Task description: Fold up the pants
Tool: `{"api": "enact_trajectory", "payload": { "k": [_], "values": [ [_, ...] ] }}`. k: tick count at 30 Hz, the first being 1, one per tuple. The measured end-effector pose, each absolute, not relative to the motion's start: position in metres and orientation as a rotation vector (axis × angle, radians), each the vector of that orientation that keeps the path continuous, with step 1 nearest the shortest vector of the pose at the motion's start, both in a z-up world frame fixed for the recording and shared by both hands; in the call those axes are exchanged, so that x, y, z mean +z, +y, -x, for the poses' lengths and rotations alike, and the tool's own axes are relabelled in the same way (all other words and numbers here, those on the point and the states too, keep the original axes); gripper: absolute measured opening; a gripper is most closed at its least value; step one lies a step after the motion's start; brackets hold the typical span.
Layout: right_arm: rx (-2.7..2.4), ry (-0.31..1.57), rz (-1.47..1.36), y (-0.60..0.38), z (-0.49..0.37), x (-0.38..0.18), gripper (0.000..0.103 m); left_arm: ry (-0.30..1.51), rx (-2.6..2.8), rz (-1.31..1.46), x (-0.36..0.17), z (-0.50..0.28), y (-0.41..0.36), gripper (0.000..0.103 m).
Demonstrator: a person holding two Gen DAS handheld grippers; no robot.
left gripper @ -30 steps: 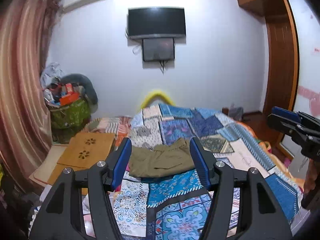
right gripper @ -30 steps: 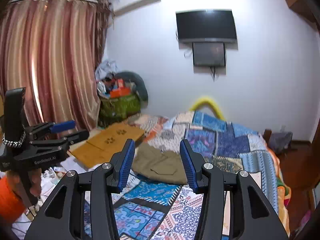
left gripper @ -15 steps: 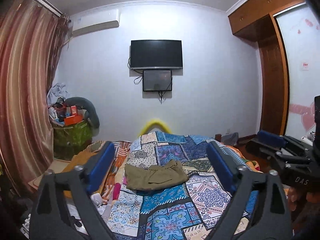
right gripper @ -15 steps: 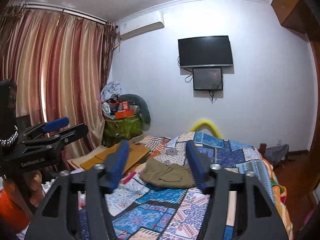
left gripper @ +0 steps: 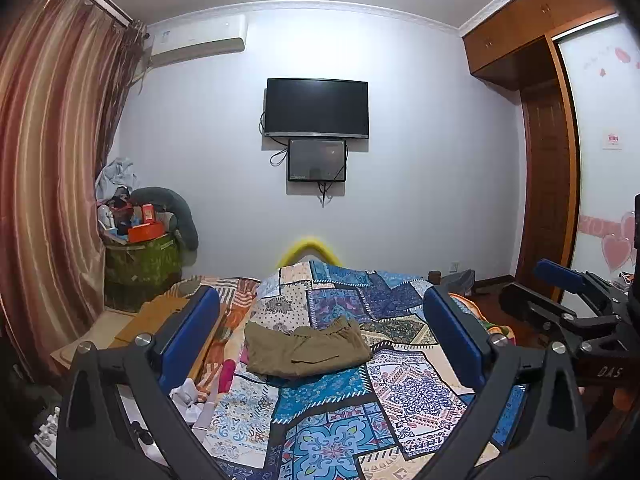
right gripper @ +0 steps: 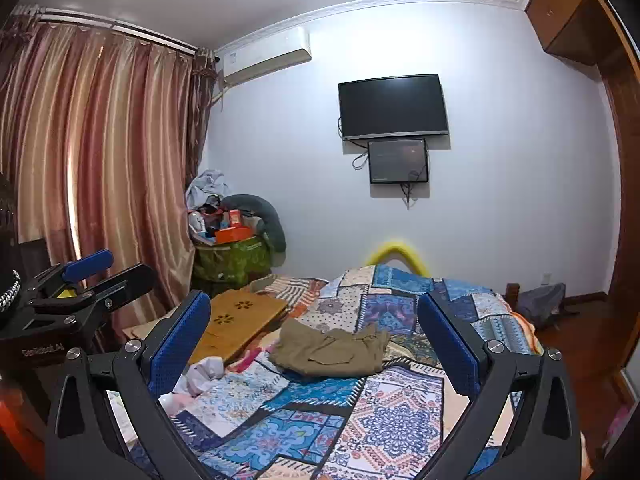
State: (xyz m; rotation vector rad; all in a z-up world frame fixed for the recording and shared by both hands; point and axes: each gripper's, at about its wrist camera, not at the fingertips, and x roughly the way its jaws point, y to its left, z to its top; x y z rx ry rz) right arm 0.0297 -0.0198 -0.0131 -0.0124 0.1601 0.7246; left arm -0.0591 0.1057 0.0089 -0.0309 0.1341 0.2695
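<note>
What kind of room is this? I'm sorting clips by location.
Most likely a home bedroom: a bed under a patchwork quilt bearing olive pants, a wall-mounted television, and a wooden wardrobe at the right.

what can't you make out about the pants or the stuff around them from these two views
- Underside and inner layers of the pants: hidden by their own top fold, both views.
- Bed's left edge: blocked by the left gripper finger in the left view.
- Heap on the green bin: too small to name in either view.
</note>
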Motion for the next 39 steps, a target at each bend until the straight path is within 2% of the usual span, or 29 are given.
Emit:
{"api": "enact_trajectory", "payload": {
  "k": [39],
  "values": [
    [0.700, 0.175, -0.034, -0.034, -0.025, -0.012, 0.103, 0.161, 0.230, 0.017, 0.003, 0.049, 0.111, 0.103]
  ]
}}
